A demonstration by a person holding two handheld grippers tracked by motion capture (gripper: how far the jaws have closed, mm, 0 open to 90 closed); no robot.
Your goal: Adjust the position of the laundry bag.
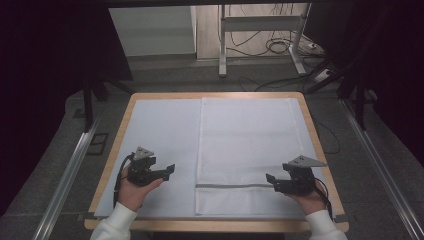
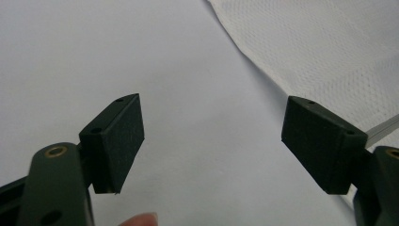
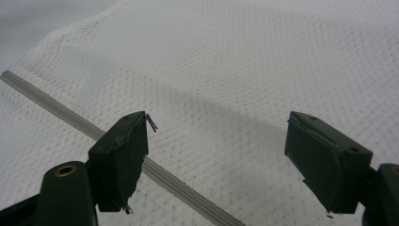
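Now, unlabelled white mesh bag (image 1: 248, 150), left tool (image 1: 169, 171) open beside it, right tool (image 1: 272, 182) open above it.

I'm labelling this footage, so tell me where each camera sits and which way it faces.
High view: above the person's side, looking forward and down at the table; hands, both claws.
Left gripper view: rides the left claw, facing bare sheet; open jaws, fingertip.
Right gripper view: rides the right claw, facing the zipper; open jaws.
All share the white mesh bag.
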